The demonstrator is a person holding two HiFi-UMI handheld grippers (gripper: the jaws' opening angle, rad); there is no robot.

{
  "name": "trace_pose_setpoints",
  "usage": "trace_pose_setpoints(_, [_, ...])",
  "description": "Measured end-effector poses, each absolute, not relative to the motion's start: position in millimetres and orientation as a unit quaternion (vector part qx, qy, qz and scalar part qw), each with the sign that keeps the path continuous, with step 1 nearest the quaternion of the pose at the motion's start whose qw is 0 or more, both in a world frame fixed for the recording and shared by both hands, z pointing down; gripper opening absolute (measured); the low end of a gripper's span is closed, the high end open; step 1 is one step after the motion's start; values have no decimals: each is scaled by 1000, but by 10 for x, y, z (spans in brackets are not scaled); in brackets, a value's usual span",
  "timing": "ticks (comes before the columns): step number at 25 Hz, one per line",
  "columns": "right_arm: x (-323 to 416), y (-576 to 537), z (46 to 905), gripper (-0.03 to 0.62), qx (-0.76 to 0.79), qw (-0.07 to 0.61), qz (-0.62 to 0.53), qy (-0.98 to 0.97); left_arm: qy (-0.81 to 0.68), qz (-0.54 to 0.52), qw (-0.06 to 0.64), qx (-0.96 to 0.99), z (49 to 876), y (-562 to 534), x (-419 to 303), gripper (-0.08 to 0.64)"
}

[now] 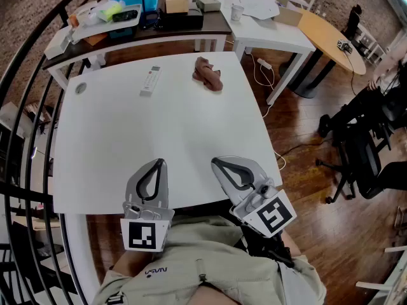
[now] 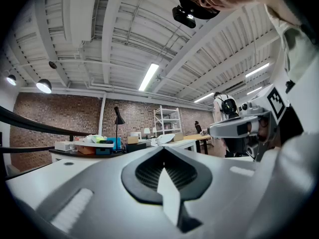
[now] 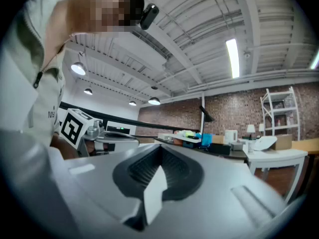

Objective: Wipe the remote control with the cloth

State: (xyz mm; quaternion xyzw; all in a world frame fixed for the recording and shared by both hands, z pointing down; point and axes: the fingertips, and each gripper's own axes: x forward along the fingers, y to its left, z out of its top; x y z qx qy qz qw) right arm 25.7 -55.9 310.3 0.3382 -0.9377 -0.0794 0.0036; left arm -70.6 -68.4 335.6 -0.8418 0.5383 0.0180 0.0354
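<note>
A white remote control lies on the far left part of the white table. A crumpled brown cloth lies to its right, near the table's far edge. My left gripper rests at the near edge of the table, shut and holding nothing. My right gripper sits beside it, also shut and holding nothing. Both point level and stay far from the remote and the cloth. In the left gripper view the jaws are together; the right gripper shows at the right. In the right gripper view the closed jaws hide the table.
A dark side table with boxes and a blue bin stands behind the white table. Another white table and a round wooden one stand at the back right. A black railing curves along the left. Office chairs stand right.
</note>
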Motion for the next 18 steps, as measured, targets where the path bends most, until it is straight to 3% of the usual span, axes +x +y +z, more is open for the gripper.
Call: trace_pose_setpoints(18, [462, -1104, 2506, 5, 389, 19, -161, -907, 532, 29, 95, -841, 2505, -1108, -732, 5])
